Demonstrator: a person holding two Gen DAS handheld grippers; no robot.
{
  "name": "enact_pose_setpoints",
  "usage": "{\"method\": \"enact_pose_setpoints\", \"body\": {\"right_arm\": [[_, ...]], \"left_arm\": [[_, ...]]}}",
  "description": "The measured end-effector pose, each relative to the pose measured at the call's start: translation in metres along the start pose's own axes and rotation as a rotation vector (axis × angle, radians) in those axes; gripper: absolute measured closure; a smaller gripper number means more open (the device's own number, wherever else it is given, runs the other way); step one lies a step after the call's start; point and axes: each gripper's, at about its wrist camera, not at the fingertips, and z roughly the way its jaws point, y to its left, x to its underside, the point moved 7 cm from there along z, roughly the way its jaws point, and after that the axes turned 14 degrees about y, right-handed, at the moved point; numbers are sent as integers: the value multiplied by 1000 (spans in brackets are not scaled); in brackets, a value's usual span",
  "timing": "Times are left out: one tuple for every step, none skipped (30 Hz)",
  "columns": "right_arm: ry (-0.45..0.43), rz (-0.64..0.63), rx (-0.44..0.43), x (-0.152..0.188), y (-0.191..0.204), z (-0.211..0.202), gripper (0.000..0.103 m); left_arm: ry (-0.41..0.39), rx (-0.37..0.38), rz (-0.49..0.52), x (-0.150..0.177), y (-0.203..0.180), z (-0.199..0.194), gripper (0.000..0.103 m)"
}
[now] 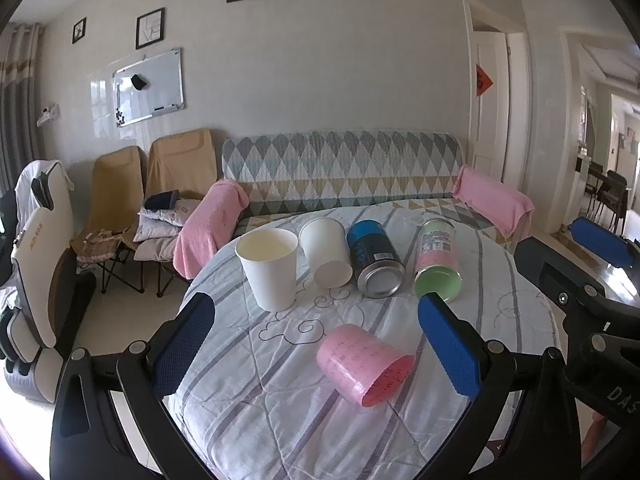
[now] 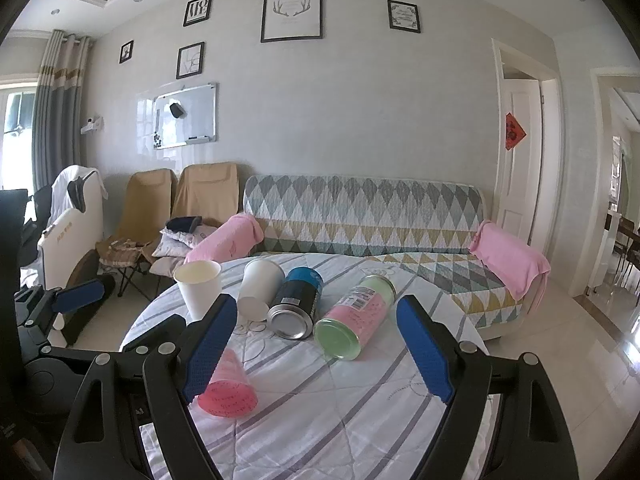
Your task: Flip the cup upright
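Note:
A pink cup lies on its side on the round table, mouth toward me and to the right; in the right wrist view the cup is partly hidden behind the left finger. A white cup stands upright. A second white cup lies on its side. My left gripper is open, its fingers on either side of the pink cup, above it. My right gripper is open and empty, to the right of the pink cup.
A blue can and a pink-and-green can lie on their sides behind the pink cup. The striped tablecloth covers the table. A patterned sofa and folding chairs stand beyond.

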Motion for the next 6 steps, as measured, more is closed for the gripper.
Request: {"method": "enact_pose_setpoints", "body": {"right_arm": [[1, -2, 0, 1, 0, 0, 20], [3, -4, 1, 0, 0, 1, 20], [4, -7, 2, 0, 2, 2, 20], [4, -8, 2, 0, 1, 2, 20], [6, -10, 1, 0, 2, 3, 20], [7, -10, 1, 0, 3, 3, 20]], "left_arm": [[4, 2, -2, 1, 3, 1, 0], [9, 5, -3, 0, 4, 3, 0], [11, 6, -5, 0, 5, 5, 0], [14, 9, -5, -1, 5, 6, 0], [17, 11, -5, -2, 6, 7, 0], [19, 11, -5, -3, 5, 8, 0]]}}
